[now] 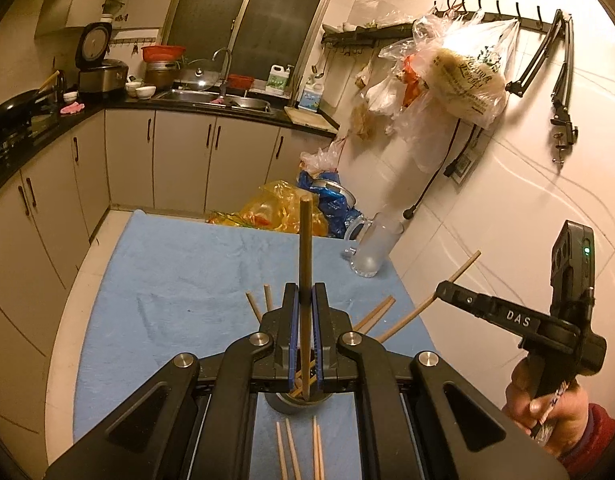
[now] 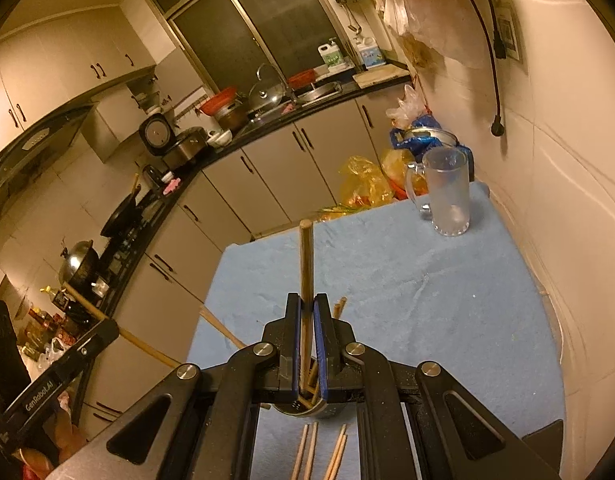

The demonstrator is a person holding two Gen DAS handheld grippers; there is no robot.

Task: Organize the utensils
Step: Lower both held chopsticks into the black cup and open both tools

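Each gripper, left and right, is clamped on an upright chopstick directly above the metal cup, likely to drop it in, while loose chopsticks lie around the cup.

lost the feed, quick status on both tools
Left tool shut on chopstick; right tool shut on another. Holder beneath. Nothing blocking.
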